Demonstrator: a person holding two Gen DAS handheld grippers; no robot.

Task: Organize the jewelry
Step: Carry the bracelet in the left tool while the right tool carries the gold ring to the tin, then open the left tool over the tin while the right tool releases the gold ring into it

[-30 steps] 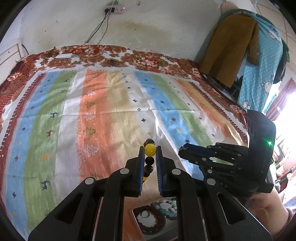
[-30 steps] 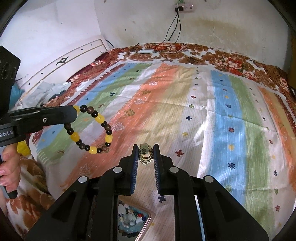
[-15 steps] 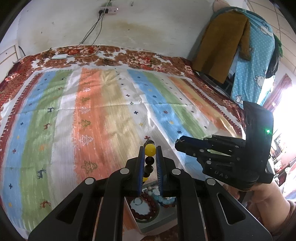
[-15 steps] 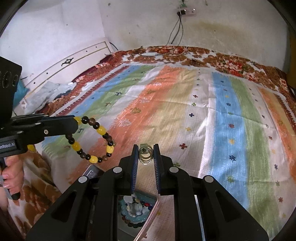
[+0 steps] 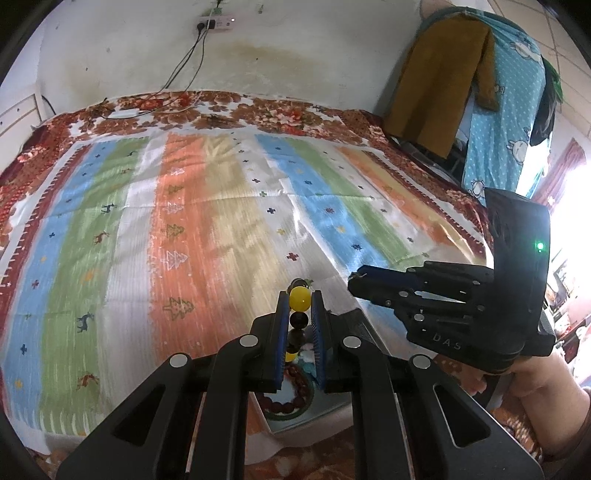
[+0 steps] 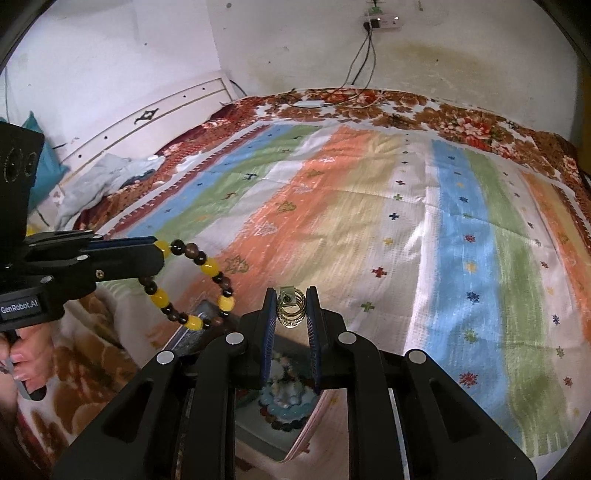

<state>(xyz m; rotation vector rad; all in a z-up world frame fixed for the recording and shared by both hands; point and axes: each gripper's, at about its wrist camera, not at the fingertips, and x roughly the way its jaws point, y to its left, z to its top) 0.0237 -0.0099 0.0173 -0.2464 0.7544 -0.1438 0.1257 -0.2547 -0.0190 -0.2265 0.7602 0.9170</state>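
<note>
Above the near edge of the bed (image 5: 229, 206), the left gripper (image 5: 300, 301) has its fingers (image 5: 281, 314) almost closed on a beaded bracelet (image 6: 192, 280) with yellow and dark beads, which hangs in a loop. To the right, the right gripper (image 6: 291, 304) pinches a bunch of thin gold rings (image 6: 291, 308) between narrow fingers (image 6: 269, 314). Under both, an open jewelry box (image 6: 280, 402) shows more beads. A striped cloth (image 6: 369, 229) covers the bed; behind is a white wall (image 5: 295, 55) with a power strip (image 5: 216, 23), and clothes (image 5: 443, 81) hang at the right.

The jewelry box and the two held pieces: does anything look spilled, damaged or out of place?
Nothing stands out. The left claw holds the beaded bracelet intact, the right claw holds the gold rings, and the jewelry box below shows no spill.
</note>
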